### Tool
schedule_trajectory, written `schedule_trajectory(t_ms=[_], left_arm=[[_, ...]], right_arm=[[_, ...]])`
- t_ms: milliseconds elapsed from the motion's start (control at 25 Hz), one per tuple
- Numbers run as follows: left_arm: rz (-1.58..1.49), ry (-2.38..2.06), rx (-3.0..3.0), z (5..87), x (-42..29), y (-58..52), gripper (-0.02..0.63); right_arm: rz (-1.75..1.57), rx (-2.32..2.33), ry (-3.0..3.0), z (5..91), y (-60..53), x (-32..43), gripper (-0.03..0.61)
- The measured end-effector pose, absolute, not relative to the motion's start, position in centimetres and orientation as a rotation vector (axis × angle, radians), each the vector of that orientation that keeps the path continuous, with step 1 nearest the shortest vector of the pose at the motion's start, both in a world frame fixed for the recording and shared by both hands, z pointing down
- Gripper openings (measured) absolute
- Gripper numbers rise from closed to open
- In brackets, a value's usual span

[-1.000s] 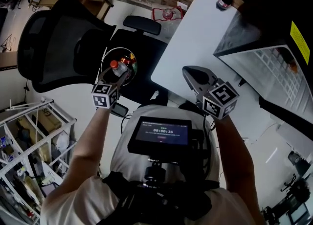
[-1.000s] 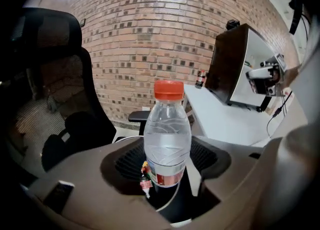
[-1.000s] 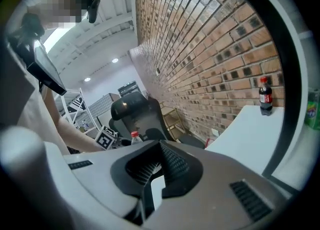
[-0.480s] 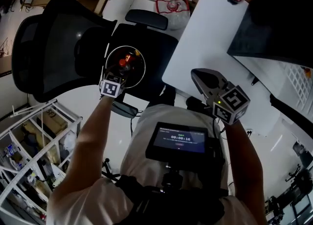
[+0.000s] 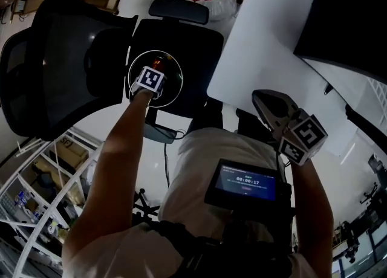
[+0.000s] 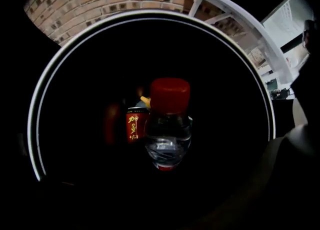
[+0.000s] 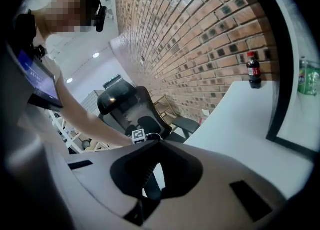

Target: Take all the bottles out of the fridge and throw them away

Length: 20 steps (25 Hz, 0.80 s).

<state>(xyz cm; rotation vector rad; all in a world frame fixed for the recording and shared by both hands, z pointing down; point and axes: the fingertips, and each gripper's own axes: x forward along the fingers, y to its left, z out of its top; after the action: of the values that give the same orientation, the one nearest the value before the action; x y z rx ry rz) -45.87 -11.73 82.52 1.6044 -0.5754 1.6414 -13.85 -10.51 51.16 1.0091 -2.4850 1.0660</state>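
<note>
The left gripper [image 5: 154, 71] has sunk into the bin [image 5: 128, 76] at 11 o'clock, its jaws still clamping the bottle [image 6: 167, 134], ready to drop; the right gripper [image 5: 260, 96] is closed and empty.

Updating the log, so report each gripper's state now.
Left gripper: closed on the red-capped bottle, at the mouth of the bin.
Right gripper: shut, nothing between its jaws.

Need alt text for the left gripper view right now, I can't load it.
A clear bottle with a red cap hangs centred over the dark mouth of a round, white-rimmed bin, apparently held in jaws that are lost in shadow. A red can lies inside the bin.
</note>
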Motion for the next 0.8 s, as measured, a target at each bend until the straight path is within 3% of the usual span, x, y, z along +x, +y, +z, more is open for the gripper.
schedule_trajectory(t_ms=[240,800], left_arm=[[1.819,-0.546,1.606,85.0,-47.3,-12.1,0.298],[1.704,-0.809,1.685,79.8,-47.3,-13.8,0.301]], right_arm=[[1.123,1.023,-2.463,51.6,-9.7,-14.5,0.000],[1.022,1.172,-2.519,50.2,-10.6,-13.3,0.000]])
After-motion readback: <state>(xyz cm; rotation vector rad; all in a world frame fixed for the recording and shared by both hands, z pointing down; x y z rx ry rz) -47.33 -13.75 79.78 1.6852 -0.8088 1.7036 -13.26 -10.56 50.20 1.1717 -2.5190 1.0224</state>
